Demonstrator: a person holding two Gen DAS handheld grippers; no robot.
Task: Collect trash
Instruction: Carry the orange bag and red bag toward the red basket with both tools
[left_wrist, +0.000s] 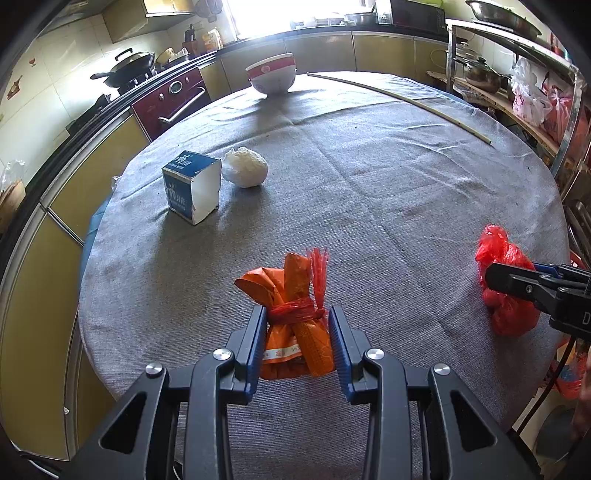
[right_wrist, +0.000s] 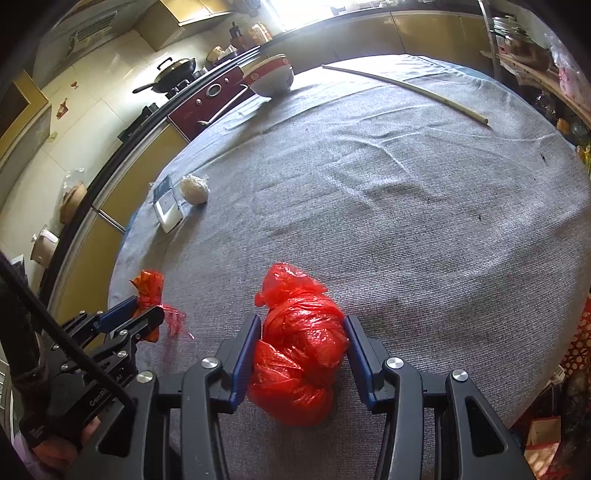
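**Two tied bundles in the grippers on a grey-clothed round table**

A round table (left_wrist: 369, 192) covered in coarse grey ribbed cloth fills both views, with a few dark specks and faint creases across it. At its near edge, the left gripper (left_wrist: 297, 332) has its blue-padded fingers pressed against both sides of an orange wrapper bundle (left_wrist: 295, 317), a crumpled foil-like packet cinched at the waist by a strip of red plastic, its top flaring upward and its base on the cloth. To the right, the right gripper (right_wrist: 301, 350) is closed around a red plastic bag (right_wrist: 299, 350), knotted into a lumpy, glossy ball with a loose tuft at the top; the bag also sits on the cloth, well apart from the orange bundle.

Farther in, toward the left edge, a blue and white carton (left_wrist: 192, 184) stands with its open white end facing the camera, and a crumpled white tissue ball (left_wrist: 245, 166) lies just beside it. At the far side sits a white bowl with a red band (left_wrist: 272, 75), and a long pale stick (left_wrist: 402, 99) lies along the far right rim.

Beyond the table run yellow-green kitchen cabinets (left_wrist: 325, 51), a dark red oven (left_wrist: 173, 99) with a black wok (left_wrist: 129, 66) on the hob above it, a bright window, and a metal shelf rack (left_wrist: 517, 74) with pots and plastic bags on the right.
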